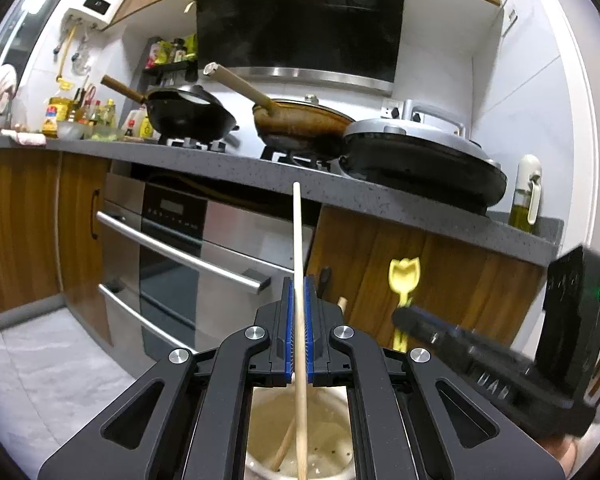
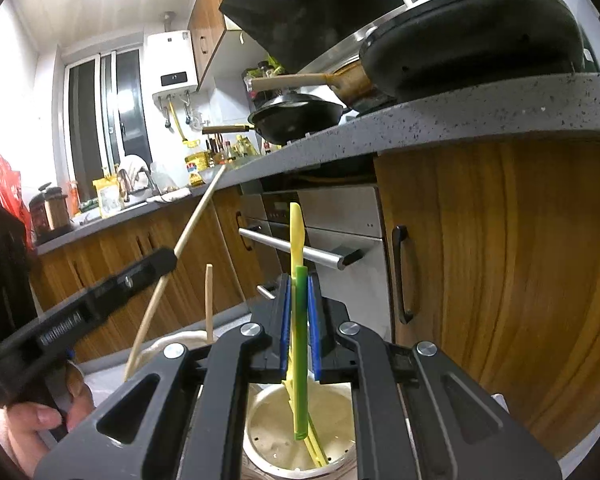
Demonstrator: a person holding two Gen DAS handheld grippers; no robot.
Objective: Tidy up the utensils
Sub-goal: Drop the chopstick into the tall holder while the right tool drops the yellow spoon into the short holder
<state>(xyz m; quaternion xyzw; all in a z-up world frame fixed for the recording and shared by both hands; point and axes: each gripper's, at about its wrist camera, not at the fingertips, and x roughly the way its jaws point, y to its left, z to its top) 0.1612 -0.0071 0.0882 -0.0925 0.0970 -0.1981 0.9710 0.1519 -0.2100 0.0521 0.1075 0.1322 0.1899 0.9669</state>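
Below grey speckled counter [image 1: 228, 160]: left tool [image 1: 299, 292] pinching long pale wooden chopstick [image 1: 298, 232]; right tool [image 2: 299, 292] clamping green and yellow plastic utensils [image 2: 299, 340] above round steel holder [image 2: 260, 440].

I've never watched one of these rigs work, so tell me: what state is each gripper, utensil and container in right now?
Left gripper: shut on the wooden chopstick.
Right gripper: shut on the green and yellow utensils.
Metal holder: open-topped, below both grippers.
Second chopstick: standing in the holder.
Oven door: closed.
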